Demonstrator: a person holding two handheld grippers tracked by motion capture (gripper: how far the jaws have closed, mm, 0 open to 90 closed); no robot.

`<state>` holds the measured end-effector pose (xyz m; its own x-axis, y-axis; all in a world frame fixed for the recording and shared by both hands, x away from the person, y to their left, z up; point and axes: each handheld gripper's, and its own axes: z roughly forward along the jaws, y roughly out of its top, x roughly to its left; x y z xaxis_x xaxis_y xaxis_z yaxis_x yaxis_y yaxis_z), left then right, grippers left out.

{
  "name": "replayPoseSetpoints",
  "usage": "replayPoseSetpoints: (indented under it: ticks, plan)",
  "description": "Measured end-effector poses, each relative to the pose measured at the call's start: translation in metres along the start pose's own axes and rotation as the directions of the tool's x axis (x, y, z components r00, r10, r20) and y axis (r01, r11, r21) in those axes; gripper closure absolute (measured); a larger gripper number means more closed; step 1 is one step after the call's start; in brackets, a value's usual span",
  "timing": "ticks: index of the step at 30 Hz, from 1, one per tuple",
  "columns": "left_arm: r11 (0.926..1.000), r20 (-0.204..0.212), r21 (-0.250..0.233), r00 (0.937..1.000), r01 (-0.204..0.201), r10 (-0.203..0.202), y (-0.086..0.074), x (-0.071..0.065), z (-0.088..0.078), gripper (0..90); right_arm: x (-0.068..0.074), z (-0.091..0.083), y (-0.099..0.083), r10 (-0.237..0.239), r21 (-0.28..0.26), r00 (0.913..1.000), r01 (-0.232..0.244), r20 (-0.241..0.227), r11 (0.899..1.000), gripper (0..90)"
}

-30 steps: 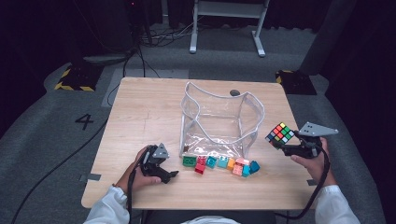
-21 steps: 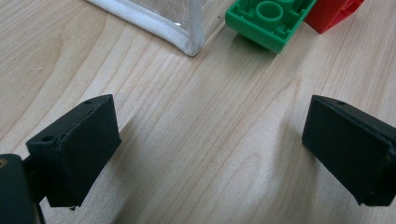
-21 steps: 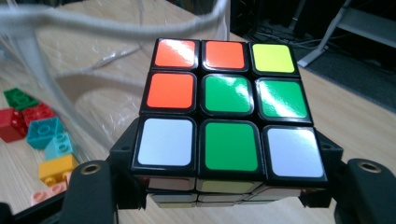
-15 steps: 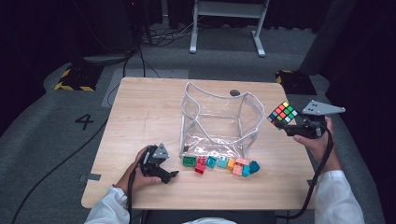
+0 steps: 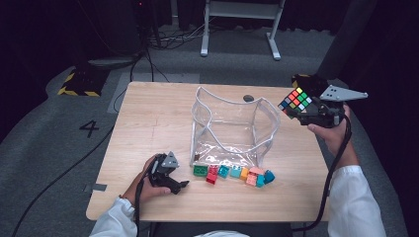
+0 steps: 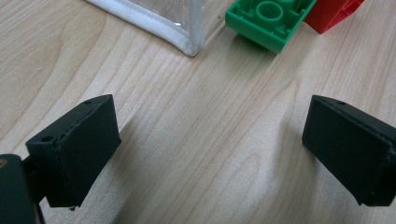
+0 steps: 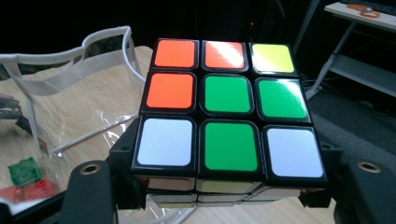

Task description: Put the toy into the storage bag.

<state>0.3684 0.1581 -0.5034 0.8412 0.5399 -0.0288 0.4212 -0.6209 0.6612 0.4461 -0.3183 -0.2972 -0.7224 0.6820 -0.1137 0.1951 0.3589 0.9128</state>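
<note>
From above, a clear bag (image 5: pixel 232 131) with white edging stands open at the middle of the table (image 5: pixel 148 118), and I can make out nothing inside it. A row of bricks (image 5: pixel 232 174) lies on the wood at the bag's 6 o'clock, just outside its front wall; I count about seven: green, red, teal, orange, pink and two more teal ones. The right gripper (image 5: pixel 296 109) is held up in the air at the bag's 3 o'clock, beyond the rim, with one cube (image 5: pixel 295 99) clamped between its jaws. The cube is a scrambled puzzle with black edges, showing red, yellow, green, white and blue squares. The left gripper (image 5: pixel 182 184) rests low on the table at the bag's 7 o'clock, next to the green brick. In the left gripper view, its jaws stand wide apart over bare wood, gripping nothing; a green brick (image 6: pixel 268 18) and a red one (image 6: pixel 334 11) lie at 1 o'clock, the bag's corner (image 6: pixel 189 39) at 12. In the right gripper view, the jaws press the cube (image 7: pixel 224 112) from both sides; its upper face shows nine squares: three orange-red, three green, two white, one yellow. The bag (image 7: pixel 70 98) stands at 9 o'clock.
</note>
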Motion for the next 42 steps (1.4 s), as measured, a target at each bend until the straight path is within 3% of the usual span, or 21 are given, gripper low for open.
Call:
replayPoseSetpoints:
  ticks: [7, 15, 17, 18, 21, 22, 23, 25, 26, 33, 36, 38, 39, 40, 41, 42]
  plan:
    - [1.0, 0.0, 0.001, 1.0, 0.0, 0.0, 0.0, 0.0, 0.0, 4.1, 0.008, 0.02, 0.017, -0.029, 0.018, 0.9986, 0.03, -0.043, 0.999, 33.7]
    - [1.0, 0.0, 0.0, 1.0, 0.0, 0.0, 0.0, 0.0, 0.0, 4.1, 0.027, 0.047, 0.029, -0.082, 0.027, 0.9883, 0.086, -0.129, 0.996, 33.7]
    - [1.0, 0.0, 0.002, 1.0, 0.001, -0.001, 0.0, 0.0, 0.0, 4.1, 0.034, 0.055, 0.032, -0.106, 0.035, 0.9799, 0.113, -0.169, 0.993, 33.7]
    - [1.0, 0.0, 0.0, 1.0, 0.0, 0.0, 0.0, 0.0, 0.0, 4.1, 0.034, 0.055, 0.032, -0.106, 0.035, 0.9799, 0.113, -0.169, 0.993, 33.7]
    - [1.0, 0.0, 0.005, 1.0, -0.002, 0.002, 0.0, 0.0, 0.0, 4.0, 0.039, 0.062, 0.032, -0.122, 0.035, 0.9628, 0.134, -0.241, 0.99, 33.7]
    - [1.0, 0.0, -0.001, 1.0, -0.001, 0.001, 0.0, 0.0, 0.0, 4.1, 0.043, 0.067, 0.03, -0.146, 0.054, 0.953, 0.166, -0.266, 0.985, 33.7]
    - [1.0, 0.0, -0.001, 1.0, -0.001, 0.001, 0.0, 0.0, 0.0, 4.1, 0.043, 0.067, 0.03, -0.146, 0.054, 0.953, 0.166, -0.266, 0.985, 33.7]
    - [1.0, 0.0, 0.002, 1.0, -0.004, 0.004, 0.0, 0.0, 0.0, 4.1, 0.046, 0.072, 0.029, -0.154, 0.072, 0.9451, 0.182, -0.288, 0.981, 33.6]
    - [1.0, 0.001, 0.003, 1.0, -0.004, 0.004, 0.0, 0.0, 0.0, 4.1, 0.048, 0.076, 0.028, -0.165, 0.082, 0.9353, 0.2, -0.313, 0.976, 33.6]
    - [1.0, 0.0, 0.0, 1.0, 0.0, 0.0, 0.0, 0.0, 0.0, 4.0, 0.048, 0.09, 0.023, -0.164, 0.158, 0.9181, 0.233, -0.361, 0.96, 33.6]
    - [1.0, 0.001, 0.001, 1.0, 0.001, -0.001, 0.0, 0.0, 0.0, 4.1, 0.045, 0.096, 0.022, -0.159, 0.214, 0.9181, 0.248, -0.363, 0.945, 33.6]
    - [1.0, 0.0, 0.001, 1.0, 0.001, -0.001, 0.0, 0.0, 0.0, 4.1, 0.045, 0.1, 0.021, -0.17, 0.255, 0.9144, 0.274, -0.368, 0.927, 33.6]
    - [1.0, 0.0, 0.001, 1.0, 0.001, -0.001, 0.0, 0.0, 0.0, 4.1, 0.046, 0.101, 0.021, -0.184, 0.273, 0.9088, 0.298, -0.374, 0.915, 33.6]
    - [1.0, 0.001, 0.005, 1.0, -0.004, 0.004, 0.0, 0.0, 0.0, 4.1, 0.048, 0.104, 0.021, -0.203, 0.301, 0.8947, 0.336, -0.398, 0.892, 33.6]
    - [1.0, 0.0, 0.0, 1.0, 0.0, 0.0, 0.0, 0.0, 0.0, 4.1, 0.048, 0.104, 0.021, -0.203, 0.301, 0.8947, 0.336, -0.398, 0.892, 33.6]
    - [1.0, 0.0, 0.001, 1.0, 0.001, -0.001, 0.0, 0.0, 0.0, 4.1, 0.049, 0.105, 0.021, -0.205, 0.322, 0.8935, 0.346, -0.4, 0.881, 33.5]
